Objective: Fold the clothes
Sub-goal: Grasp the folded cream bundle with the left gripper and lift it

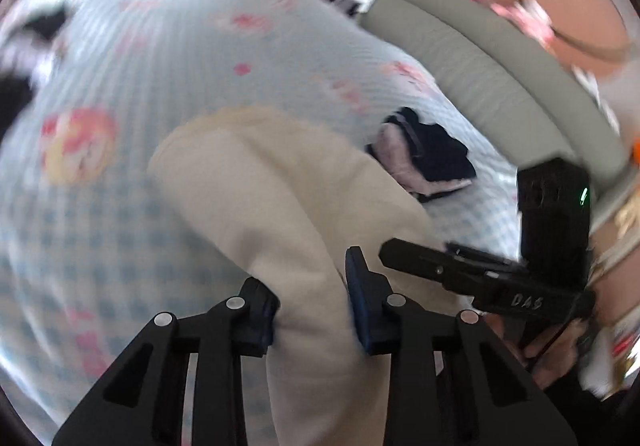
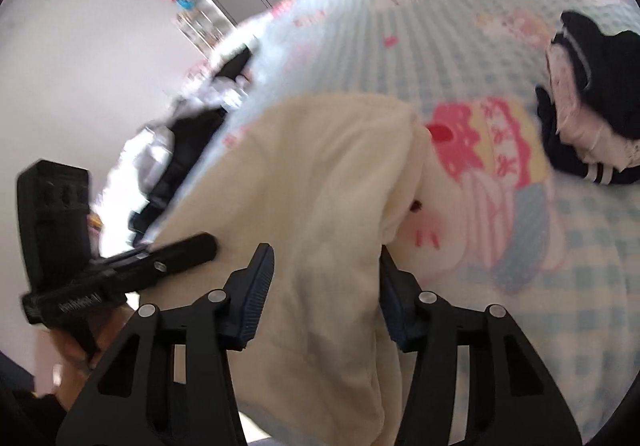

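Note:
A cream garment [image 1: 280, 186] lies bunched on the bed and rises toward me. In the left wrist view my left gripper [image 1: 312, 310] is shut on a thick fold of it, with cloth filling the gap between the blue pads. In the right wrist view the same cream garment [image 2: 312, 174] runs between the pads of my right gripper [image 2: 324, 298], which is shut on another bunched part. Each view shows the other gripper's black housing [image 1: 552, 214] [image 2: 56, 214] close beside the cloth. Both views are blurred.
The bed has a blue checked cover [image 1: 120, 226] [image 2: 580, 286] with pink cartoon prints. A folded pile of navy and pink clothes [image 1: 424, 154] [image 2: 592, 102] sits on it. A grey padded bed edge [image 1: 480, 58] curves behind. Loose dark and white clothes [image 2: 180, 150] lie at the far side.

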A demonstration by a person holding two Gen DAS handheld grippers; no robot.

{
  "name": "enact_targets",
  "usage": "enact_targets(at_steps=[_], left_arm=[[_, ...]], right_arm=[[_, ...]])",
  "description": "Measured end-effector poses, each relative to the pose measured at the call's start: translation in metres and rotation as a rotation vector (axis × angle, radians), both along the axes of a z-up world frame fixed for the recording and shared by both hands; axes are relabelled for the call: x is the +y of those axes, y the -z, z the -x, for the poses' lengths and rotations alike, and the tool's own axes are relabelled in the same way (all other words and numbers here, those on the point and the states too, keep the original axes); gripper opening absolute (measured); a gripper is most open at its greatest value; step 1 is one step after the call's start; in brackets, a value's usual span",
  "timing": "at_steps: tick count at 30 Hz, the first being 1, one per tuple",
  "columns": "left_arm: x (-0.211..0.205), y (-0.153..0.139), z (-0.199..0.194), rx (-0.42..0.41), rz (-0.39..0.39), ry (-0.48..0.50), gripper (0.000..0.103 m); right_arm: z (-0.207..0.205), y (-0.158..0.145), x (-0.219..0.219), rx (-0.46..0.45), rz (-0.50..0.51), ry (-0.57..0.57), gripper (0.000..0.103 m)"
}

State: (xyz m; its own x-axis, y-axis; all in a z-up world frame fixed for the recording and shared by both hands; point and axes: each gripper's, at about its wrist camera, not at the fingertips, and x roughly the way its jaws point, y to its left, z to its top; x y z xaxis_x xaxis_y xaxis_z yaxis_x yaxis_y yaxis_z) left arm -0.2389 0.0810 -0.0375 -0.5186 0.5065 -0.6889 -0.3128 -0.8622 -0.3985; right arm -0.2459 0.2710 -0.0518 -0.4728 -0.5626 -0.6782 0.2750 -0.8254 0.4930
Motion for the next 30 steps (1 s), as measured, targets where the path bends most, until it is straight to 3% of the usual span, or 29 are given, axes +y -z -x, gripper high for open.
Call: enact_targets(at_steps=[4, 8, 11, 17, 19, 21, 23, 26, 28, 30], left_arm=[[0.037, -0.013, 0.003, 0.018, -0.023, 0.030, 0.032], [0.077, -0.024, 0.009, 0.051, -0.035, 0.084, 0.032], [0.111, -0.030, 0.022, 0.059, -0.036, 0.126, 0.032], [0.189, -0.078, 0.078, 0.163, -0.143, 0.180, 0.032], [0.204, -0.081, 0.100, 0.159, -0.178, 0.154, 0.032], [0.217, -0.057, 0.128, 0.105, -0.169, 0.112, 0.033], [0.230, -0.031, 0.155, 0.047, -0.156, 0.072, 0.035], [0.242, 0.046, 0.185, -0.172, -0.015, 0.021, 0.034], [0.234, 0.064, 0.177, -0.200, -0.017, -0.002, 0.038], [0.225, 0.059, 0.163, -0.153, -0.026, -0.002, 0.040]], right_arm=[[-0.018, -0.025, 0.029, 0.058, -0.040, 0.038, 0.051], [-0.024, -0.033, 0.072, 0.059, 0.024, 0.119, 0.047], [-0.027, -0.042, 0.105, 0.080, 0.017, 0.174, 0.045], [-0.005, -0.102, 0.189, 0.181, -0.024, 0.289, 0.045], [0.007, -0.123, 0.213, 0.224, -0.062, 0.317, 0.045], [0.023, -0.136, 0.236, 0.257, -0.134, 0.359, 0.045], [0.045, -0.122, 0.261, 0.241, -0.247, 0.422, 0.046], [0.084, -0.050, 0.289, 0.056, -0.392, 0.495, 0.048], [0.107, 0.007, 0.305, -0.107, -0.436, 0.530, 0.050], [0.101, 0.004, 0.309, -0.064, -0.373, 0.593, 0.052]])
